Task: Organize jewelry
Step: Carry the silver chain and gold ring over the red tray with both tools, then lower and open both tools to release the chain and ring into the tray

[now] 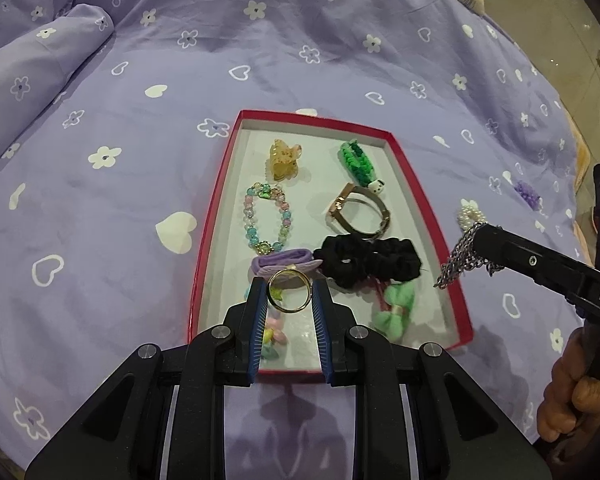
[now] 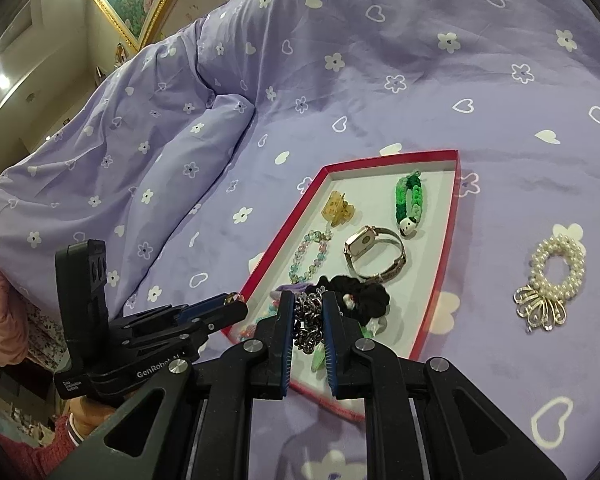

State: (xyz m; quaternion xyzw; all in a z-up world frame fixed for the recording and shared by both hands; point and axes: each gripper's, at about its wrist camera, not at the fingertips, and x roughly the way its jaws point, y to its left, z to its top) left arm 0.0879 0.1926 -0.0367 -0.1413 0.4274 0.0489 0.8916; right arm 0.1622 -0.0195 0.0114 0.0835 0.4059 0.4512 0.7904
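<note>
A red-rimmed tray (image 1: pixel 412 168) (image 2: pixel 456 208) lies on the purple bedspread, holding a bead bracelet (image 1: pixel 265 218), amber claw clip (image 1: pixel 283 159), green braided charm (image 1: pixel 360 166), watch (image 2: pixel 374 254), black scrunchie (image 1: pixel 370 261), purple hair tie (image 1: pixel 280 261) and green bow (image 1: pixel 396 312). My left gripper (image 1: pixel 290 292) is shut on a gold ring (image 1: pixel 290 291) above the tray's near end. My right gripper (image 2: pixel 309 308) is shut on a silver chain (image 2: pixel 309 320) (image 1: pixel 460 258) over the tray's right edge. A pearl scrunchie (image 2: pixel 556 272) lies on the bedspread right of the tray.
A small purple piece (image 1: pixel 526 192) lies on the bedspread far right. A folded duvet ridge (image 2: pixel 148 168) rises to the left. The bed's edge and tan floor (image 1: pixel 560 40) show at the upper right.
</note>
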